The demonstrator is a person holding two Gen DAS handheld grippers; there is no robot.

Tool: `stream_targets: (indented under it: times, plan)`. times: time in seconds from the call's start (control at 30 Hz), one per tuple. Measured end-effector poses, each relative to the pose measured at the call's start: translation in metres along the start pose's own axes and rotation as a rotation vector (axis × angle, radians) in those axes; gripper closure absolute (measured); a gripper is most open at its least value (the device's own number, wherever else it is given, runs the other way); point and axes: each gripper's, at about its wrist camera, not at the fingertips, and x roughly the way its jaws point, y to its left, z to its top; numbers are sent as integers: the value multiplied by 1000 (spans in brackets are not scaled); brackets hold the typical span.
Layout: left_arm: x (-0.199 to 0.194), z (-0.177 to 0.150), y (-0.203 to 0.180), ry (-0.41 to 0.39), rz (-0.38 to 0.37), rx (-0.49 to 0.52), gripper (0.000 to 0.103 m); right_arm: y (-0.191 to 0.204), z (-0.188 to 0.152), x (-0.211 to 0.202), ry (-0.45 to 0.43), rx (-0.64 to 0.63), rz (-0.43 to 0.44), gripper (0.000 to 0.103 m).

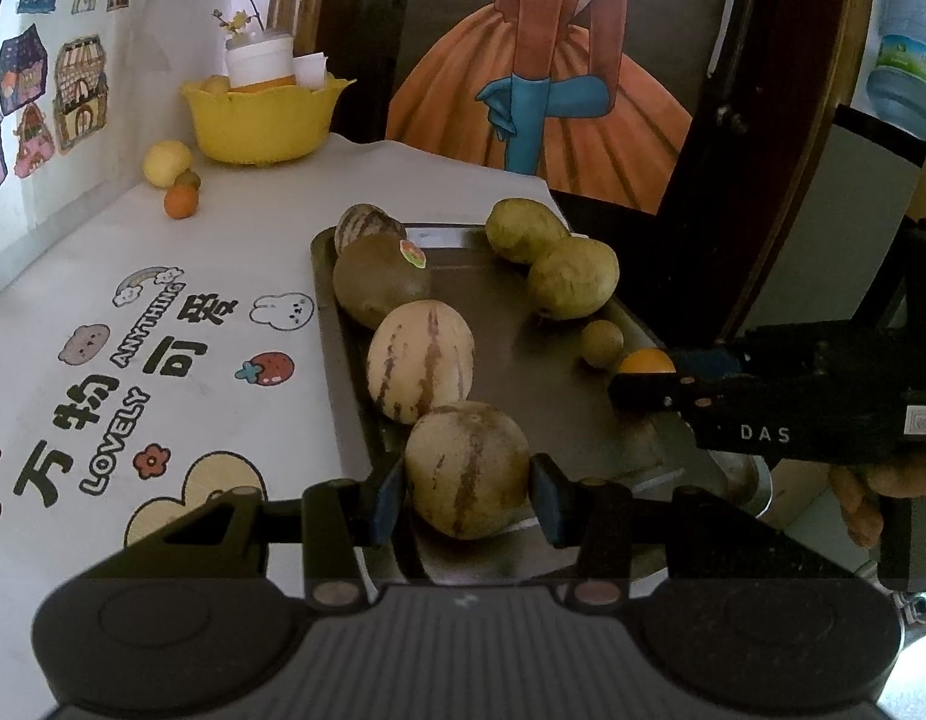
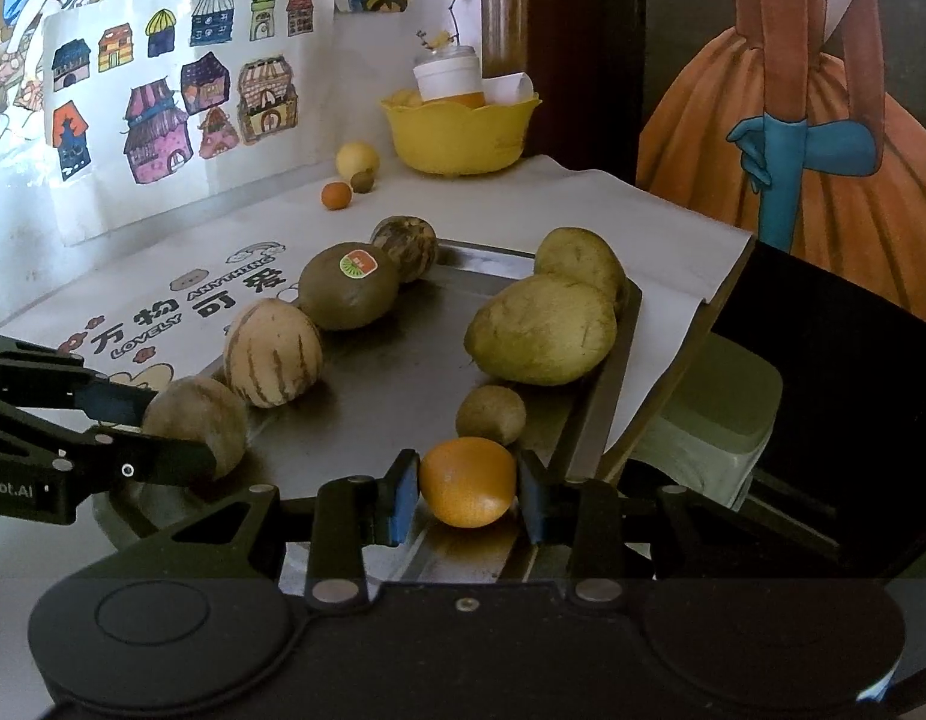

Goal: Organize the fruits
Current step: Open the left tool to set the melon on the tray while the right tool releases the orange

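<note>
A dark metal tray (image 1: 499, 312) (image 2: 402, 372) lies on the table with fruit along both long sides. My left gripper (image 1: 469, 498) is shut on a pale striped melon-like fruit (image 1: 467, 468) (image 2: 195, 420) at the near end of the left row. Behind it come another striped fruit (image 1: 419, 369), a stickered kiwi (image 1: 378, 288) and a darker striped fruit (image 1: 366, 225). My right gripper (image 2: 467, 489) is shut on an orange (image 2: 467, 480) (image 1: 646, 362) at the tray's near right edge. Beyond the orange sit a small kiwi (image 2: 491, 414) and two yellow-green fruits (image 2: 541, 330).
A yellow bowl (image 1: 264, 120) holding a white jar stands at the back of the table. Near it lie a yellow fruit (image 1: 165, 163), a small orange (image 1: 180, 201) and a small kiwi. The printed tablecloth (image 1: 162, 330) spreads left of the tray. The table edge runs close along its right.
</note>
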Motion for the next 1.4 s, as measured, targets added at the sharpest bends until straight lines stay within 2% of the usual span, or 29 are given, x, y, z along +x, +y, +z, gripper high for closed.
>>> stream_targets:
  times: [0.43,0.93,1.03,1.1,1.17,1.4]
  plan:
    - [0,-1,-1,2,0,0,54,0,-2,-1,-1,8,-2,66]
    - [-5,-6,-2,8,-10,-2,52,-3,-3,-5,-5,15,25,57]
    - [-13,-7,-2,8,-12,2,50,-3,-2,-10,-21,22,34,50]
    - [-20,-9,-2,-2,-6,2,43,-2,-1,-15,-32,27,41,41]
    - [-27,-10,-2,-12,9,-6,36,-2,0,-19,-41,41,48,25]
    - [-56,-14,11,-64,31,-59,17,2,1,-37,-91,62,49,5]
